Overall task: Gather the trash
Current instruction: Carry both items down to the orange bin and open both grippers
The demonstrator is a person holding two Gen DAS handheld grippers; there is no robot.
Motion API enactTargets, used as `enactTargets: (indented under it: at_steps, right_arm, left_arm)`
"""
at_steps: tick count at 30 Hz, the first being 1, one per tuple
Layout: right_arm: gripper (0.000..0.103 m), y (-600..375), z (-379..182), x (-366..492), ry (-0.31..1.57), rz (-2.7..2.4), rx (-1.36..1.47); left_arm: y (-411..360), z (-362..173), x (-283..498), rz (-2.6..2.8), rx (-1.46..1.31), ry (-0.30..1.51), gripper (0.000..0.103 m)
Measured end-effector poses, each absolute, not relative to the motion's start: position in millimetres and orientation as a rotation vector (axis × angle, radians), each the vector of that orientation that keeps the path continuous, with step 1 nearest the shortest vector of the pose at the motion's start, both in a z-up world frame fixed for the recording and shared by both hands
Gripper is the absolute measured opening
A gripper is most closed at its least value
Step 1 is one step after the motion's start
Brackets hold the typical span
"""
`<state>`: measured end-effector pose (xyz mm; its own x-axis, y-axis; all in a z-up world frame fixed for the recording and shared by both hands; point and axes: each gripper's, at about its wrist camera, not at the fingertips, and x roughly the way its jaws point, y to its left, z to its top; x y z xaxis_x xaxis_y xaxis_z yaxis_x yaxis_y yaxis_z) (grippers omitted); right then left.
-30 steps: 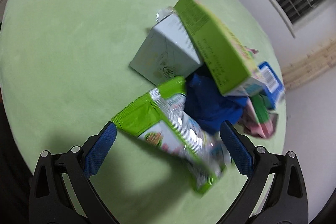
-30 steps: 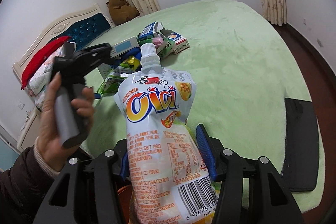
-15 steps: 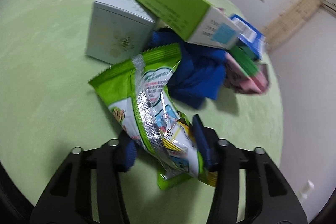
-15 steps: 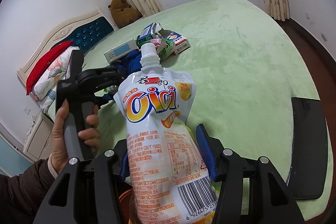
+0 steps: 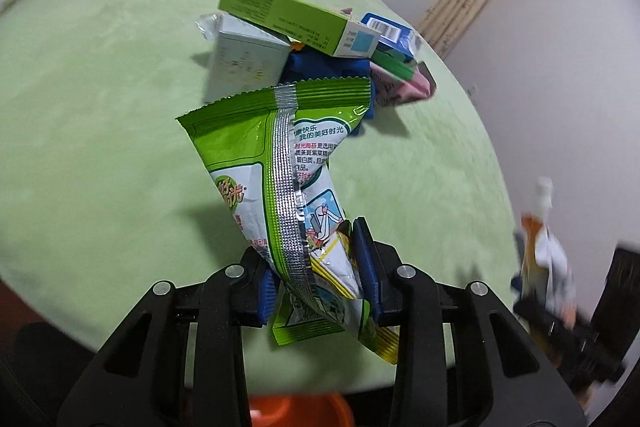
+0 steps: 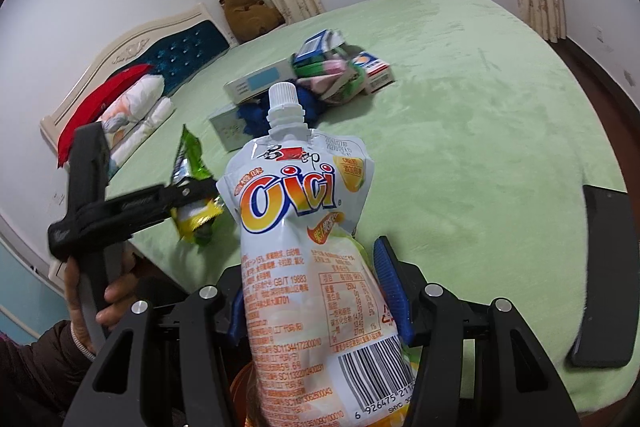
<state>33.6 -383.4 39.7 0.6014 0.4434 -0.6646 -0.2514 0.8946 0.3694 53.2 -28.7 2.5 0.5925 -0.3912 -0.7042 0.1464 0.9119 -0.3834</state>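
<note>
My left gripper (image 5: 316, 267) is shut on a green snack wrapper (image 5: 280, 163) and holds it above the near edge of the green bed (image 5: 100, 131). It also shows in the right wrist view (image 6: 192, 187) with the wrapper (image 6: 188, 163) in it. My right gripper (image 6: 316, 287) is shut on a white Cici drink pouch (image 6: 300, 227), held upright. The pouch shows blurred in the left wrist view (image 5: 540, 243). A pile of trash (image 5: 320, 43) lies on the bed: a green box, a pale box, blue and pink cartons. It also shows in the right wrist view (image 6: 320, 71).
An orange bin rim (image 5: 296, 407) shows just below my left gripper. A black flat object (image 6: 604, 275) lies on the bed's right edge. Pillows and a red cloth (image 6: 120, 103) lie at the headboard. A brown teddy bear (image 6: 248, 11) sits by the curtains.
My left gripper closed on the green wrapper and lifted it off the bed, back toward the near edge. My right gripper has kept hold of the pouch.
</note>
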Motion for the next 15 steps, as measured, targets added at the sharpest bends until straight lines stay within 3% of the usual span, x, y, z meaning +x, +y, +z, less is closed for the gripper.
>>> enactTargets:
  at_steps: [15]
  right_arm:
    - [0.053,-313,15,-26,0.923,0.504,0.171]
  left_arm:
    - [-29,-17,-68,-0.419,0.102,0.816,0.033]
